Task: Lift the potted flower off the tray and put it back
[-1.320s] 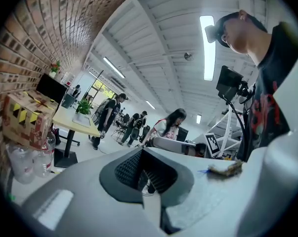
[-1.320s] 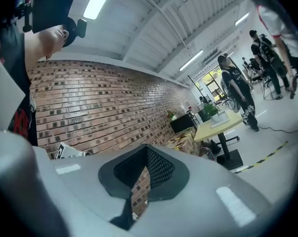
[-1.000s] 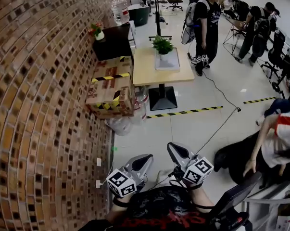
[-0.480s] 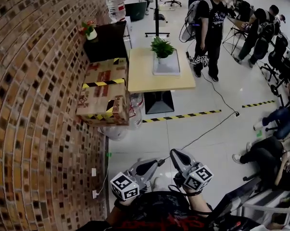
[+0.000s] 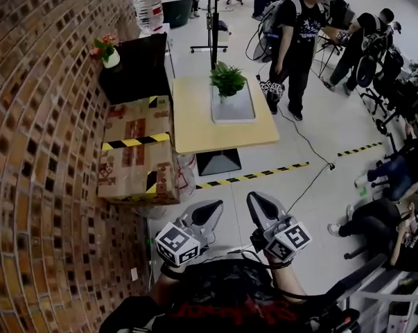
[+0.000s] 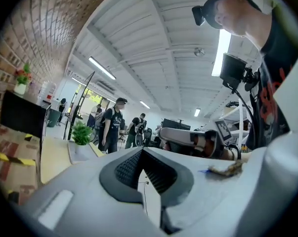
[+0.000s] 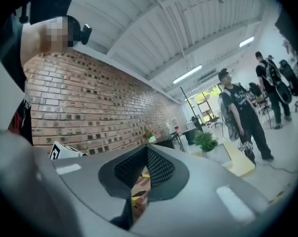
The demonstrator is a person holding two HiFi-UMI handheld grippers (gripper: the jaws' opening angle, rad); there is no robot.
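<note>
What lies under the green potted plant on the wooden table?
A flat grey tray lies under the potted plant, and the tray rests on the wooden table. The part of the tray right beneath the pot is covered and cannot be seen.

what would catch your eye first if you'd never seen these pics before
The brick wall fills the whole left side of the head view. Next is the green potted plant standing on its tray on the wooden table further ahead. At the bottom edge, the left gripper and right gripper are both shut and empty, well short of the table.
</note>
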